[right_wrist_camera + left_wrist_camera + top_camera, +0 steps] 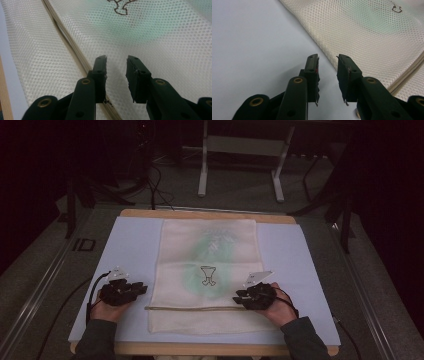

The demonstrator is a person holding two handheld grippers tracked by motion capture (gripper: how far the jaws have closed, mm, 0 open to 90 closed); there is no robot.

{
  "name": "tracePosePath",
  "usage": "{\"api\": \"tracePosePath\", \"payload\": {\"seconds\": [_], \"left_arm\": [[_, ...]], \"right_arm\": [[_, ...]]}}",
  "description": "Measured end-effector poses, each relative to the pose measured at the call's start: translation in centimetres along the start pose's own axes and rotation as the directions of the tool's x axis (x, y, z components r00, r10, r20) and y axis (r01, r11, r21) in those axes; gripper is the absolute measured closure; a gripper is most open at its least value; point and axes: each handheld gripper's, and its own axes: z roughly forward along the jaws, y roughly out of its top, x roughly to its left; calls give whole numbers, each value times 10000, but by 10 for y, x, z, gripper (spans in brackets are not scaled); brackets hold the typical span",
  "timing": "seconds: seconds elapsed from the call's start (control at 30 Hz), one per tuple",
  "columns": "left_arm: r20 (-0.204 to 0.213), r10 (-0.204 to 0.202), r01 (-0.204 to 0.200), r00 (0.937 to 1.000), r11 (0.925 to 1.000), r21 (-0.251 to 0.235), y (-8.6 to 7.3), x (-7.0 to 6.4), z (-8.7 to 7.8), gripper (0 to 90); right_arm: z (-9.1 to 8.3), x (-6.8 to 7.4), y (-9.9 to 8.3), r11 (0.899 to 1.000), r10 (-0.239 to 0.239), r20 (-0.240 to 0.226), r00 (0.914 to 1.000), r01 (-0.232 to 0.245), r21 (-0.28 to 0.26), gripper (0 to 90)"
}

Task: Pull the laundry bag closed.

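Mesh bag (207, 270) lies flat on table mat (135, 240). Left gripper (142, 288) & right gripper (239, 296), jaws apart, empty, at its sides. Likely light, limp; pinch side hems nr zip (190, 308).

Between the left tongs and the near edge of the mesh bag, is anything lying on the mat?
Nothing: in the left gripper view, only bare pale blue mat separates the open left tongs from the cream mesh bag.

Overhead view; two close views of mesh bag (207, 270)
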Motion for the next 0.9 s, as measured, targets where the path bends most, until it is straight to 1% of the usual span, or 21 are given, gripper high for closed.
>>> {"api": "tracePosePath", "payload": {"seconds": [0.23,0.63,0.9], "left_arm": [[-3,5,-5,10000,10000,31,0,0,0,705],[-1,-5,5,10000,10000,66,0,0,1,707],[26,8,-8,10000,10000,61,0,-1,1,712]], "right_arm": [[5,5,5,9999,-127,-153,9998,126,-59,696],[11,11,8,9996,-268,-381,9989,266,-73,696],[17,17,14,9988,-489,-555,9973,487,-62,695]]}}
